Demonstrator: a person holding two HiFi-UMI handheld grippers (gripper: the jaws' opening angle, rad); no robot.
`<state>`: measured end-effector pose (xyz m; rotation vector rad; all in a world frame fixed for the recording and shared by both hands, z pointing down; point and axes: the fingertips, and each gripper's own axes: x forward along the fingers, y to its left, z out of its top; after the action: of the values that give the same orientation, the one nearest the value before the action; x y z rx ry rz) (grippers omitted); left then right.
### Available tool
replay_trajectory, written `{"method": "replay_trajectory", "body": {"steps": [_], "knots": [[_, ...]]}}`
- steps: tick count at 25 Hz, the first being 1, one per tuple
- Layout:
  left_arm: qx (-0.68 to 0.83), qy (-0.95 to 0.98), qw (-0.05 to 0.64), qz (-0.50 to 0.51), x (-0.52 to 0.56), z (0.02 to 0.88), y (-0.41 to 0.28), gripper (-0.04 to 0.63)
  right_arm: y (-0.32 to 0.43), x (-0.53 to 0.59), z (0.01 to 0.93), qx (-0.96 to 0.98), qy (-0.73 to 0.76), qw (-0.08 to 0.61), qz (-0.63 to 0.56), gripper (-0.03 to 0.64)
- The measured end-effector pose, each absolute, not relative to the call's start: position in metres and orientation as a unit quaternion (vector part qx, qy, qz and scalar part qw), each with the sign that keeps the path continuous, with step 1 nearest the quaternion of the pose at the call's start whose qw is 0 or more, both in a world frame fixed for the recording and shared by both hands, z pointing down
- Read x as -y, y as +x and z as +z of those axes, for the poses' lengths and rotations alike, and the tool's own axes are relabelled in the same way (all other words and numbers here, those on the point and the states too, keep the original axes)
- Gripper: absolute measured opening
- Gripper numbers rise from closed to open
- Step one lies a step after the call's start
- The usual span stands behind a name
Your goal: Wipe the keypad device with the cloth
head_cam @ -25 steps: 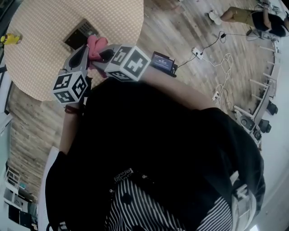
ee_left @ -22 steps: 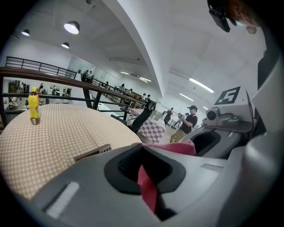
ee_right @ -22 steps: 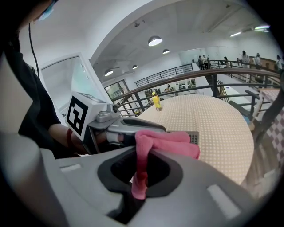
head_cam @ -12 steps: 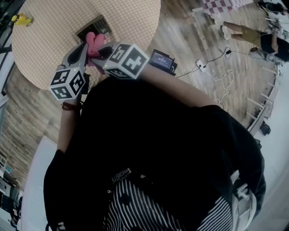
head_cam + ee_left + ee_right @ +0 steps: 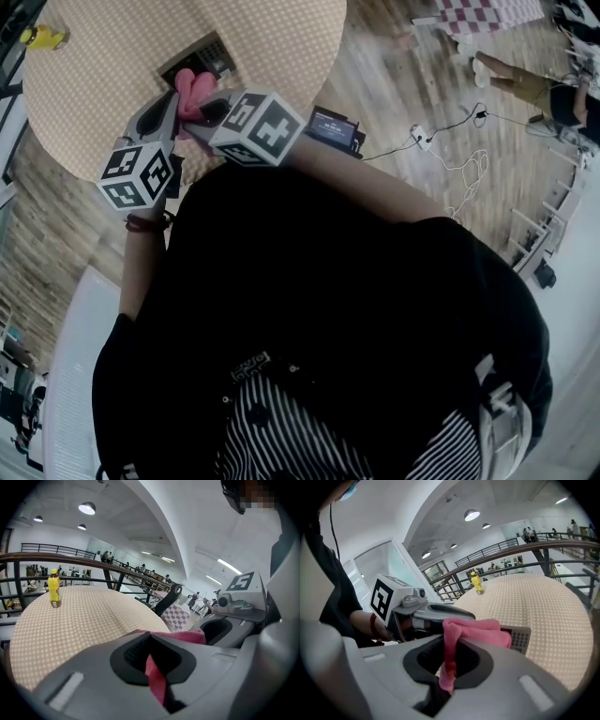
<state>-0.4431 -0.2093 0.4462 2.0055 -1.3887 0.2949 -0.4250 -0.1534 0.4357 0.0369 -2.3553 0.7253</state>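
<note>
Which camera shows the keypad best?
The head view: the keypad lies on the table, its top face in sight, partly behind the cloth. The right gripper view shows only one corner past the cloth; the left gripper view shows none.

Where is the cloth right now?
Upper left of the head view: the cloth is pinched by the left gripper and right gripper, near the keypad device on the round table.

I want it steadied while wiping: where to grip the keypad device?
I'd pinch the keypad device across its long edges near one end, from above: it lies flat on the table, keys up. The left gripper and right gripper both clamp the cloth; one must release first.
</note>
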Motion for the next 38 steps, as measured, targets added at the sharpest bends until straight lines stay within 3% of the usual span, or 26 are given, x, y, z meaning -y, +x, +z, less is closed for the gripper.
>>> {"method": "replay_trajectory", "body": {"steps": [9,38], "knots": [[0.534,0.754,0.355,0.141,0.241,0.474,-0.439,-0.002,-0.421,0.186,0.46,0.892,0.017,0.325,0.314,0.032],[0.484,0.765,0.301,0.299,0.351,0.543,-0.449,-0.001,-0.411,0.224,0.515,0.874,0.028,0.302,0.378,0.032]]}}
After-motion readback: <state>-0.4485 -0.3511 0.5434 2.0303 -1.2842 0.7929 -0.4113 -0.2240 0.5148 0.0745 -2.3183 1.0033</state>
